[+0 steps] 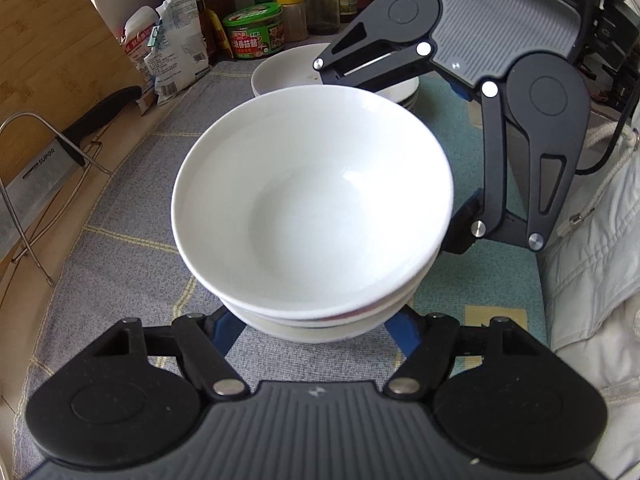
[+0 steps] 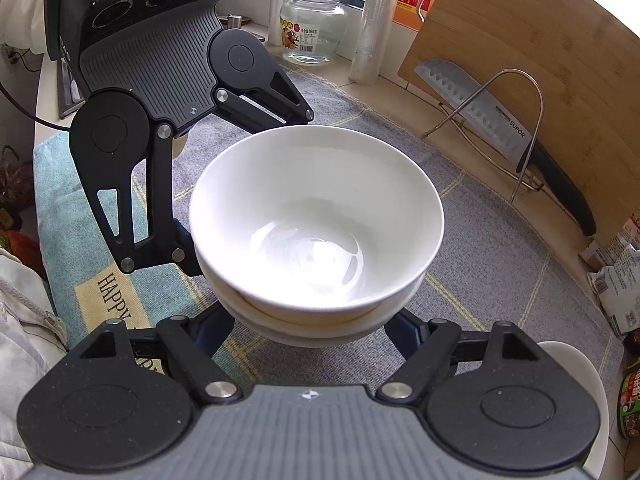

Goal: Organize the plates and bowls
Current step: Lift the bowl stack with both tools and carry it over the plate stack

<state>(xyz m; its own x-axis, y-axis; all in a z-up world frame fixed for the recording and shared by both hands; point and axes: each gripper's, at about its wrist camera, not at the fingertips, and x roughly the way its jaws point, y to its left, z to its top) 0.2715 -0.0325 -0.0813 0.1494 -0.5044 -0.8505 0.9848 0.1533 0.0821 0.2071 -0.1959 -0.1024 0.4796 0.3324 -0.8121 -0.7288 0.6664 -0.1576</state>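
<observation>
A stack of white bowls stands on the grey cloth; it also shows in the right wrist view. My left gripper is spread wide, its blue-padded fingers on either side of the lower bowl's base. My right gripper is likewise spread wide around the stack from the opposite side; it shows in the left wrist view, fingers flanking the bowls. Whether the pads touch the bowls is hidden. A stack of white plates sits behind the bowls.
A bamboo cutting board and a cleaver lean on a wire rack at the side. Jars, bottles and packets line the back. A glass jar stands by the window. A teal cloth lies alongside.
</observation>
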